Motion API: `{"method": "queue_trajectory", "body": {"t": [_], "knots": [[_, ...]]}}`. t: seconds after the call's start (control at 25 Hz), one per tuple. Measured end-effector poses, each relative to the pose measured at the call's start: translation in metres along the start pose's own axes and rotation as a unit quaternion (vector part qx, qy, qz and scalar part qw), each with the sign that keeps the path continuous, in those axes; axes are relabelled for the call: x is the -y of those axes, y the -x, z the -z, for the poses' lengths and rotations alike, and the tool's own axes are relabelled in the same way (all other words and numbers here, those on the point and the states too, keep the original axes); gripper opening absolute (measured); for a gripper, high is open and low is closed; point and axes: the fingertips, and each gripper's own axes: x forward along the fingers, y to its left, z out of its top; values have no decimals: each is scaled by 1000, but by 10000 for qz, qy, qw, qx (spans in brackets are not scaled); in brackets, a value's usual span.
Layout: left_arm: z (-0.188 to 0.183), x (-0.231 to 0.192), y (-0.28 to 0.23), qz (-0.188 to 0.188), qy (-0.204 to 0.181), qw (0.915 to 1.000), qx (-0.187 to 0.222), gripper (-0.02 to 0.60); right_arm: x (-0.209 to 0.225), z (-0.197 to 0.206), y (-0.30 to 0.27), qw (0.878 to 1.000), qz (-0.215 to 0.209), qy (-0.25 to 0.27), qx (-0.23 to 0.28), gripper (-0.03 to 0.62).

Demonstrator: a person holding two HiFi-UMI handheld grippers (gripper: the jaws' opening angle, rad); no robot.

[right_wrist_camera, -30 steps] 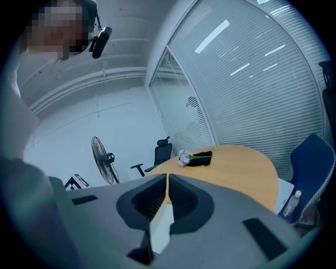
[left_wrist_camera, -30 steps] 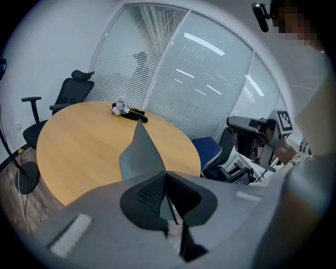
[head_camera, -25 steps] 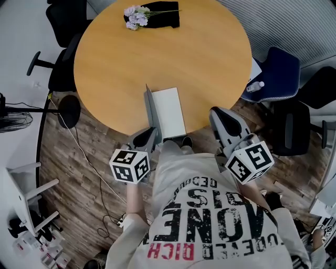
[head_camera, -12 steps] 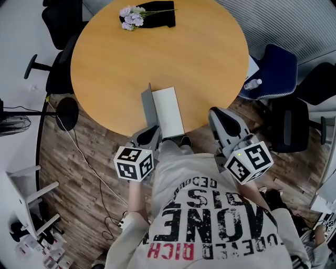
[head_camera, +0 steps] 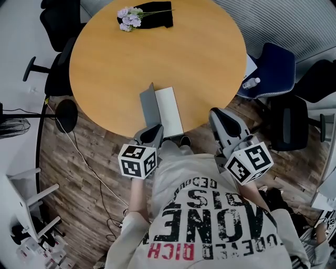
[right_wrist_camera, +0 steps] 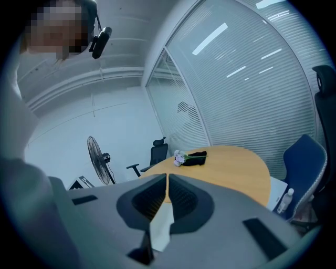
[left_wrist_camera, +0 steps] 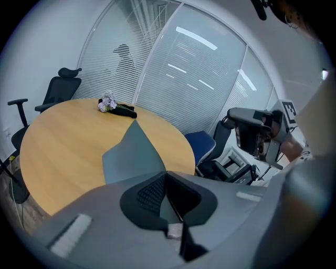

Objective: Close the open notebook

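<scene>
Round wooden table [head_camera: 199,63], with the notebook [head_camera: 170,120] at its near edge. The left gripper [head_camera: 155,129] is pinched on the grey cover [head_camera: 148,106]. The right gripper [head_camera: 217,112], jaws together and empty, hangs off the rim. Since a second ago the cover has tipped further over the white page [head_camera: 168,102], so closing looks about half done. The flowers [head_camera: 126,11] beyond are unmoved.

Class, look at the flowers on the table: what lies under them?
A black cloth lies under the flowers, on the table. Whatever the cloth itself covers cannot be seen.
</scene>
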Motion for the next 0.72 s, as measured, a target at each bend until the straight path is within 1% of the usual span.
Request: {"method": "queue_trajectory", "body": {"t": [0.72], "knots": [[10,8,-26,132,-53,9998,-126,18,7,2,15,9997,219,-30,60,20]]}}
